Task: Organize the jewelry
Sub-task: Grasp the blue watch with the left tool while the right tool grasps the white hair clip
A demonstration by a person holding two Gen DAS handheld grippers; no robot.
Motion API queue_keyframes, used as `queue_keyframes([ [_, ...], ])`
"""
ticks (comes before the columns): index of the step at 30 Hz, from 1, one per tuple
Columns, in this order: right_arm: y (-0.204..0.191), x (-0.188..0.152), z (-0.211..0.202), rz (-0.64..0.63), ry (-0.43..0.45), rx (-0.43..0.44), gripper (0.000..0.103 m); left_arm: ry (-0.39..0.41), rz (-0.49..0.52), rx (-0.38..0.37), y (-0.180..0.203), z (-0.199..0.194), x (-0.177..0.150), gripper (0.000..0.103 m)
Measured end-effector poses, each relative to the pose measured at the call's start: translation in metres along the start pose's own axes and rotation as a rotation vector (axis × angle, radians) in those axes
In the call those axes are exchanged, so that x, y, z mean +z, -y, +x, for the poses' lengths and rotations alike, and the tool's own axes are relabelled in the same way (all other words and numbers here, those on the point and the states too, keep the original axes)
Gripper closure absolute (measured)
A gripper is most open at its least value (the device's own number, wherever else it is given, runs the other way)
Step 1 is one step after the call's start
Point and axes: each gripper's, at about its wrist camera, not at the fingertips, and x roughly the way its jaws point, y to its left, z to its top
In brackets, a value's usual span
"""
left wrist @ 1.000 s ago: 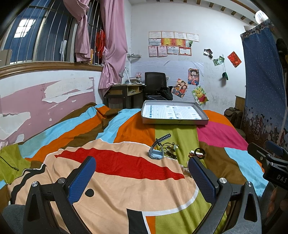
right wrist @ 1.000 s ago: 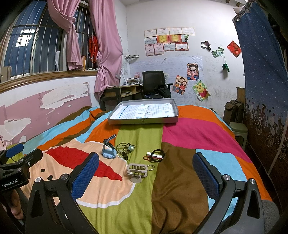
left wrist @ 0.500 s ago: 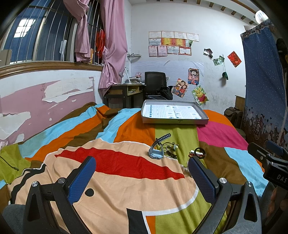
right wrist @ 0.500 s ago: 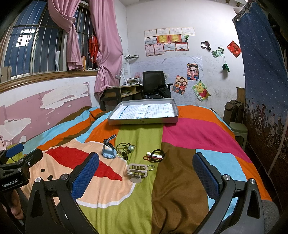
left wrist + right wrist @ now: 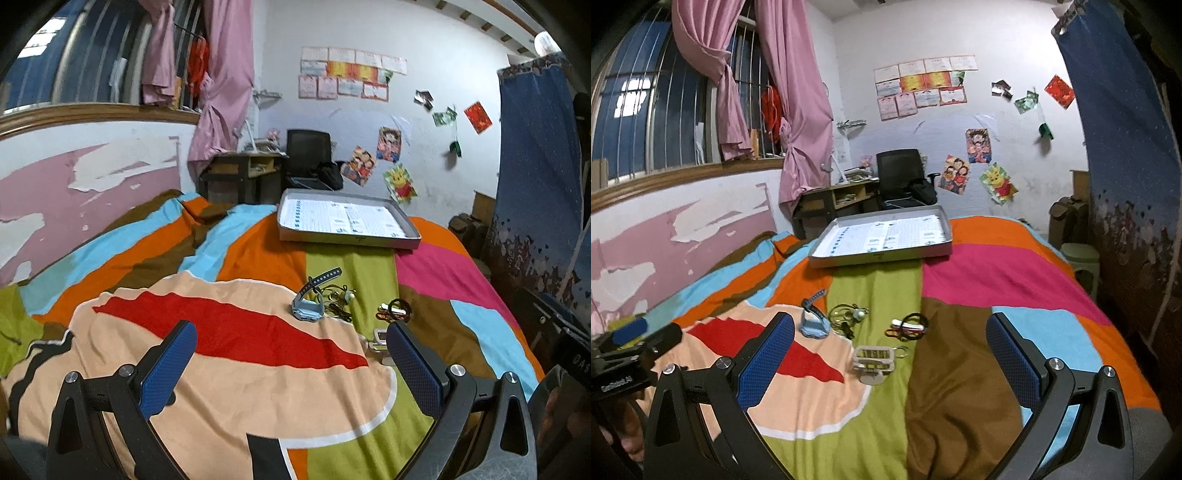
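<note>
Both grippers wide open & empty: left gripper [image 5: 291, 354] and right gripper [image 5: 890, 349] hover over the bedspread [image 5: 956, 373]. Likely risks: soft, wrinkly cloth could get pinched w/ a piece; the tangled cord necklace [image 5: 846, 317] & hair ties [image 5: 908, 326] may drag neighbours along. Jewelry lies ahead of the pads: blue watch [image 5: 308, 308] front-left, beige clip [image 5: 873, 363] nearest the right one; grey tray [image 5: 882, 240] well beyond, at the bed's far end

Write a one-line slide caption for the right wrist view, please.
Open right hand-held gripper above a striped bedspread, facing a light blue watch, beige hair clip and shallow grey tray.
</note>
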Motion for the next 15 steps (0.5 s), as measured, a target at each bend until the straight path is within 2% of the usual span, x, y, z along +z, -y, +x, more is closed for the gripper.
queue_keyframes([
  [6,0.004,0.010,0.027,0.008,-0.002,0.015,0.001,-0.067,-0.011,-0.055,-0.010,0.046,0.027,0.000],
  [11,0.005,0.027,0.067,0.001,0.005,-0.020,0.001,-0.087,0.014,-0.085,-0.014,0.105,0.047,0.000],
  [15,0.010,0.031,0.105,0.057,-0.029,-0.042,0.001,-0.104,0.022,-0.140,-0.017,0.156,0.051,0.000],
])
